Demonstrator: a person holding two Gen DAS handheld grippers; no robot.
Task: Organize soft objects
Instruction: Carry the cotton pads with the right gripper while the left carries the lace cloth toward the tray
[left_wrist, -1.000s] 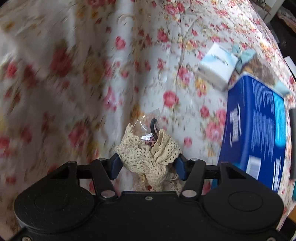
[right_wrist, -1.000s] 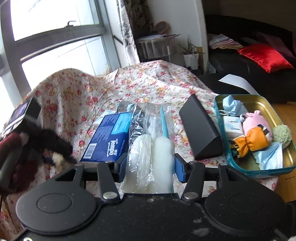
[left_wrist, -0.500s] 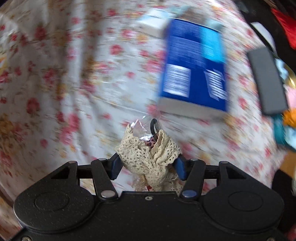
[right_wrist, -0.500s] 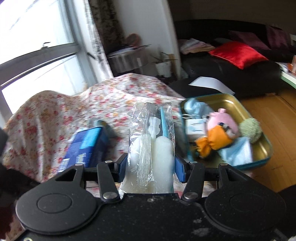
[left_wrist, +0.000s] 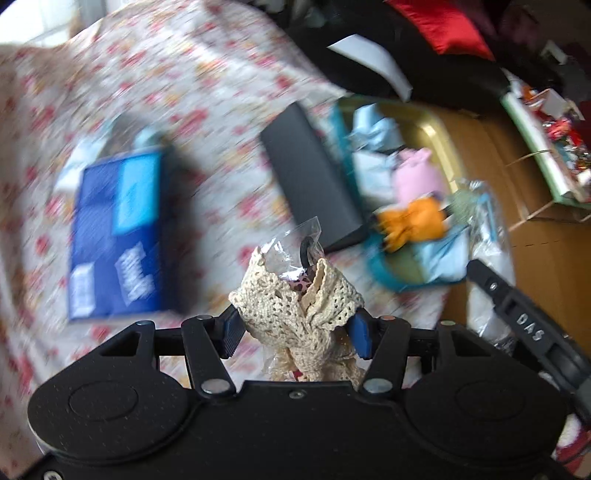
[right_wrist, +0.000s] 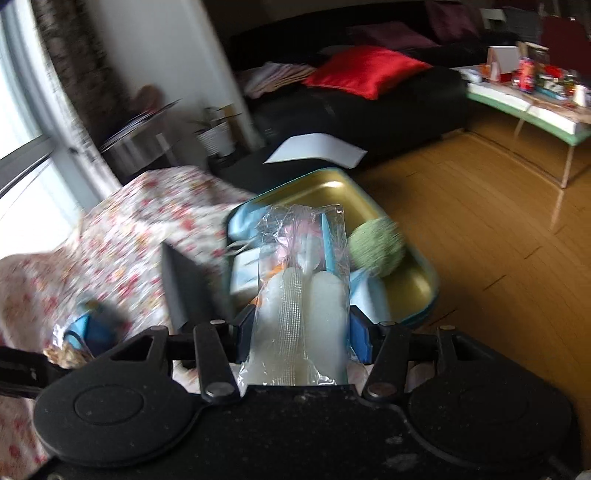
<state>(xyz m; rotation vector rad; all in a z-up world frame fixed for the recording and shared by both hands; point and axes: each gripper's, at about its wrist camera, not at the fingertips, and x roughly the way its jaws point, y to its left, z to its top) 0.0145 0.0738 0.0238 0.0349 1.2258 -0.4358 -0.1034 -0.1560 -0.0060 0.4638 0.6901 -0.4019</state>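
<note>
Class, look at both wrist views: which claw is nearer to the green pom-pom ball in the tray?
Right. The right claw, gripping the clear packet, hangs right beside the green ball; the left claw, holding lace, sits farther back over the tablecloth.

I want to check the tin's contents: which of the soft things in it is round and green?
The fuzzy green ball at the tray's far-right side. The others differ: a pink-and-orange plush and pale blue folded pieces.
</note>
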